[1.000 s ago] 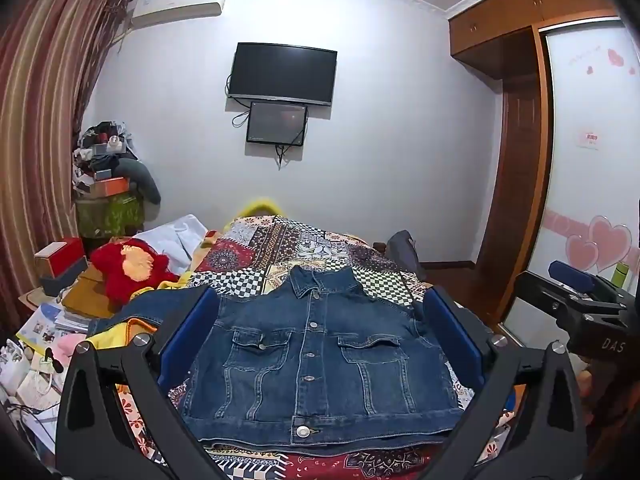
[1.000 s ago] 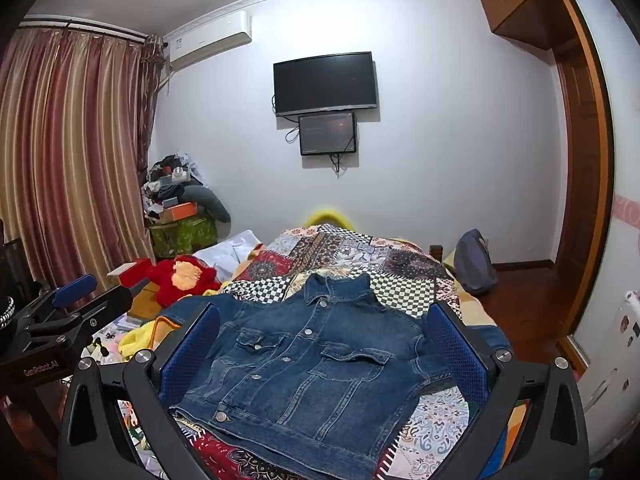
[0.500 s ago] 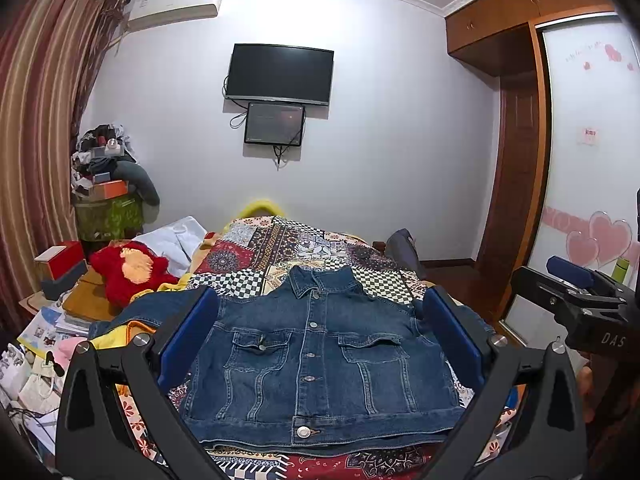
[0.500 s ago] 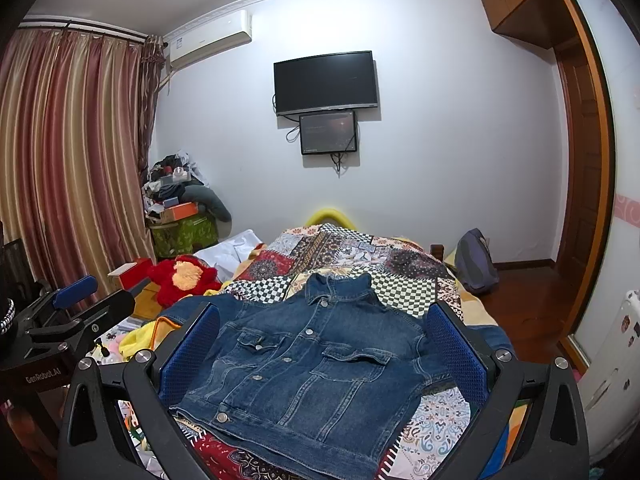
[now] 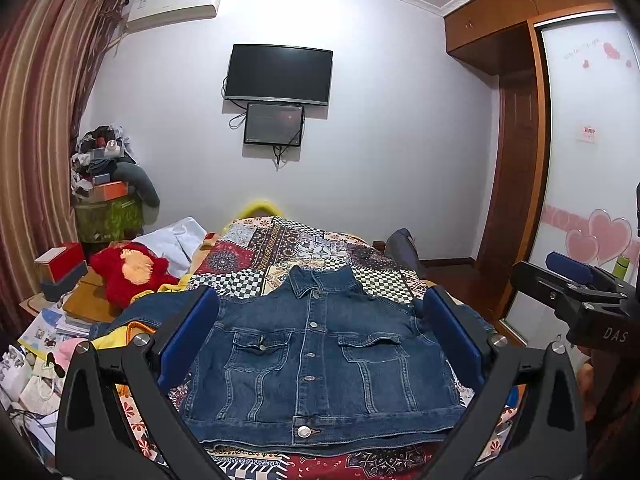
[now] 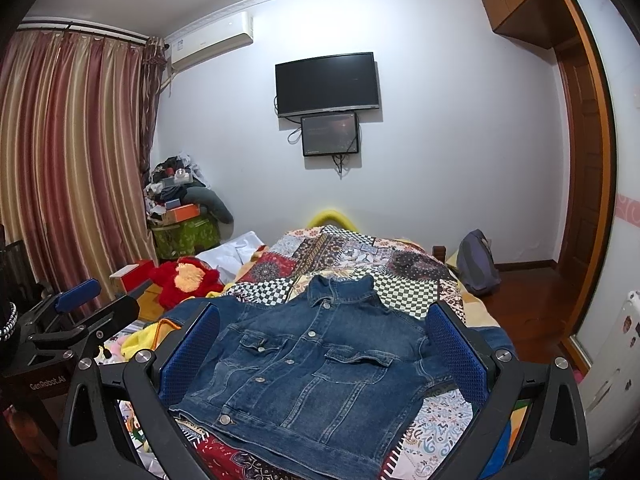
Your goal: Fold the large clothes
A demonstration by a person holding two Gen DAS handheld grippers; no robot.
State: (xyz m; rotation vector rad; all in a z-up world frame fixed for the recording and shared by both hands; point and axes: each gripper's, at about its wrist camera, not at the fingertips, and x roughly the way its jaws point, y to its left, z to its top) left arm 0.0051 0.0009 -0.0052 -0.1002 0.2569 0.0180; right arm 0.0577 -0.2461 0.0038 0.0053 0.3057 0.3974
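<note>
Left wrist view shows the bed (image 5: 280, 240), covered by a patchwork quilt, as the surface carrying the work. On the quilt, toward the near end of the bed, a denim jacket (image 5: 316, 360) lies face up and spread flat, buttoned down the front, with its collar pointing to the far end and its hem along the near edge. One sleeve reaches out toward the left edge of the bed, over something yellow; the other runs toward the right edge, partly hidden behind the gripper finger. No fold has been made anywhere on the jacket, so the task appears to be at its very start: the garment is laid out and smoothed, and the sleeves and body are all left to fold.

Beside the left edge of the bed sits a red plush toy (image 5: 128, 272), well apart from the jacket.

Both tools hover above the near end of the bed and touch nothing. The left gripper (image 5: 320, 340) has its fingers spread wide, with the jacket's body framed between them and no cloth caught. In the right wrist view the right gripper (image 6: 322, 354) is likewise spread wide and empty.
</note>
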